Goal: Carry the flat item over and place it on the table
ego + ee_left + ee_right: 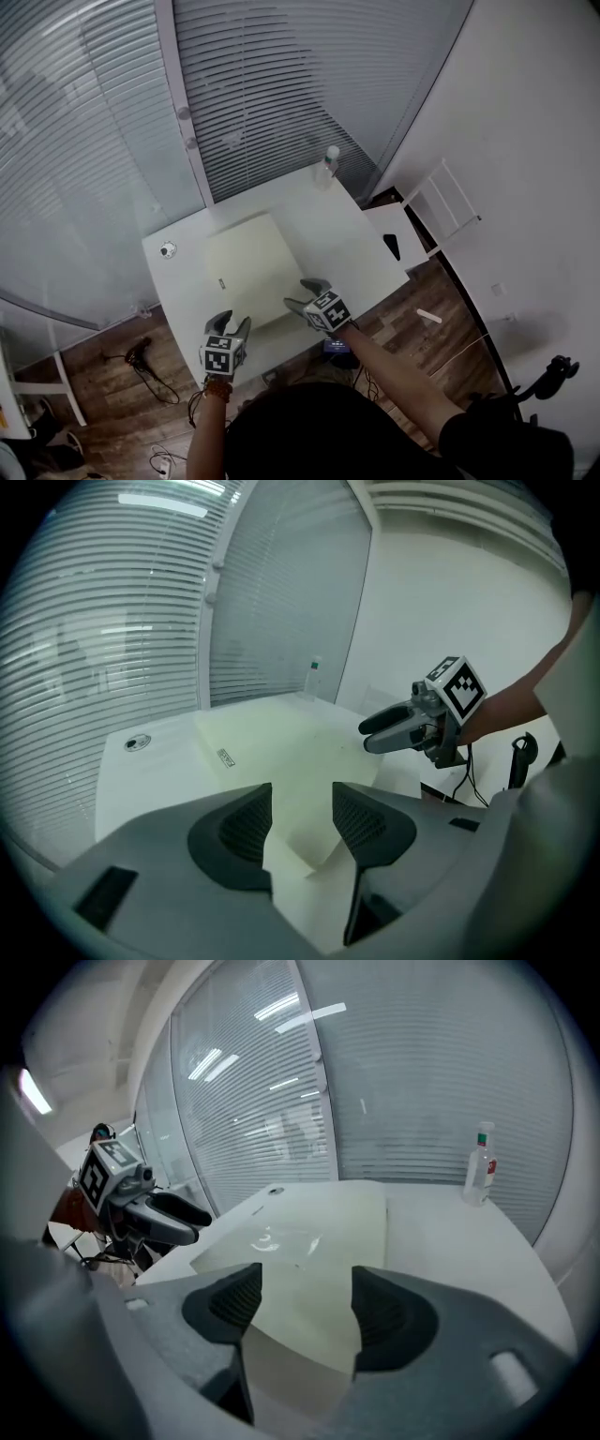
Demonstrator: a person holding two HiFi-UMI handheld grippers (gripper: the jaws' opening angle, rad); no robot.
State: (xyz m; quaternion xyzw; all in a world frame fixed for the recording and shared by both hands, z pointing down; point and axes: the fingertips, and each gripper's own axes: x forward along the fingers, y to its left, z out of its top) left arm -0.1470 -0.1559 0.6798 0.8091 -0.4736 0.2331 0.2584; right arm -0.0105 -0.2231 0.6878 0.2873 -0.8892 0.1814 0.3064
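Observation:
A pale cream flat sheet (251, 267) lies on the white table (352, 246). Both grippers hover at its near edge. My left gripper (234, 324) is open by the sheet's near left corner; in the left gripper view that corner (298, 853) shows between the spread jaws (302, 813). Over the near right part of the sheet, my right gripper (302, 293) is open too, and the sheet's edge (309, 1335) shows in the gap between its jaws (305, 1302). Neither jaw pair closes on the sheet. Each gripper sees the other: right gripper (370, 735), left gripper (192, 1223).
A small clear bottle (331, 159) stands at the table's far right corner by the blinds. A small round object (168, 249) lies at the table's left edge. A low white side unit (401, 230) with a black item (392, 246) stands right of the table. Cables lie on the wood floor.

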